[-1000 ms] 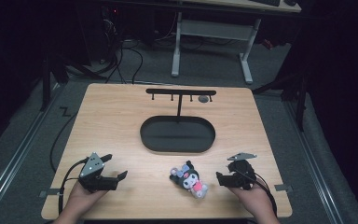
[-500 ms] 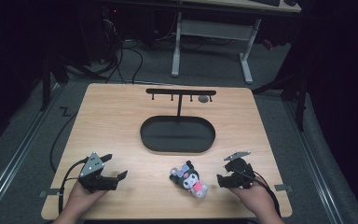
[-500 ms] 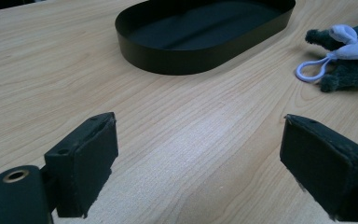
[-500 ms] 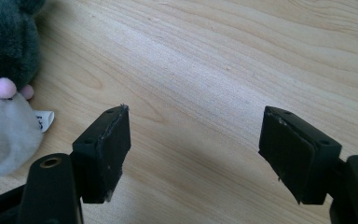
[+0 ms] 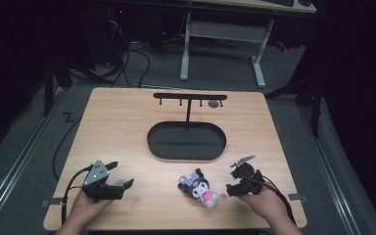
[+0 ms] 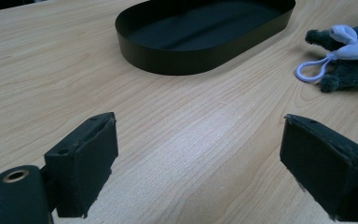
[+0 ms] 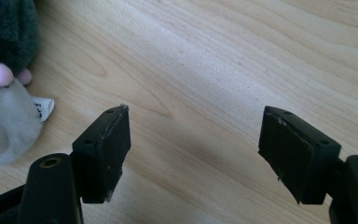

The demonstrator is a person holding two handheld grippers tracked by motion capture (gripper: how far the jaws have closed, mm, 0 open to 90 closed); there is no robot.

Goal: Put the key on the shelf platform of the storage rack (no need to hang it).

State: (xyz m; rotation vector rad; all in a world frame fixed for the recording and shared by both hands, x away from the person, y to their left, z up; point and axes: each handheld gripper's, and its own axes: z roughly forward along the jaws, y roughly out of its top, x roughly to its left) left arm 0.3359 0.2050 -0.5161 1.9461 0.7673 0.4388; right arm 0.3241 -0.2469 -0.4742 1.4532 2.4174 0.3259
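A small plush toy [image 5: 199,187], dark grey with a pink and white body and a lilac loop, lies on the wooden table [image 5: 127,132] near the front edge. My right gripper [image 5: 232,179] stands just right of it, open, jaws pointing toward the toy and apart from it. In the right gripper view the gripper [image 7: 196,144] has bare wood between its jaws and the toy [image 7: 4,93] at the left edge. My left gripper [image 5: 120,174] rests open at the front left. In its own view the left gripper [image 6: 200,154] holds nothing, with the toy [image 6: 349,60] far right.
A black oval tray [image 5: 152,142] sits mid-table, also ahead in the left gripper view as the tray [image 6: 168,60]. Behind it stands a black rack [image 5: 188,98] with hooks along its bar. Cables trail from both grippers off the front edge.
My right gripper has edged slightly left toward the toy. The left gripper and the toy have stayed where they were.
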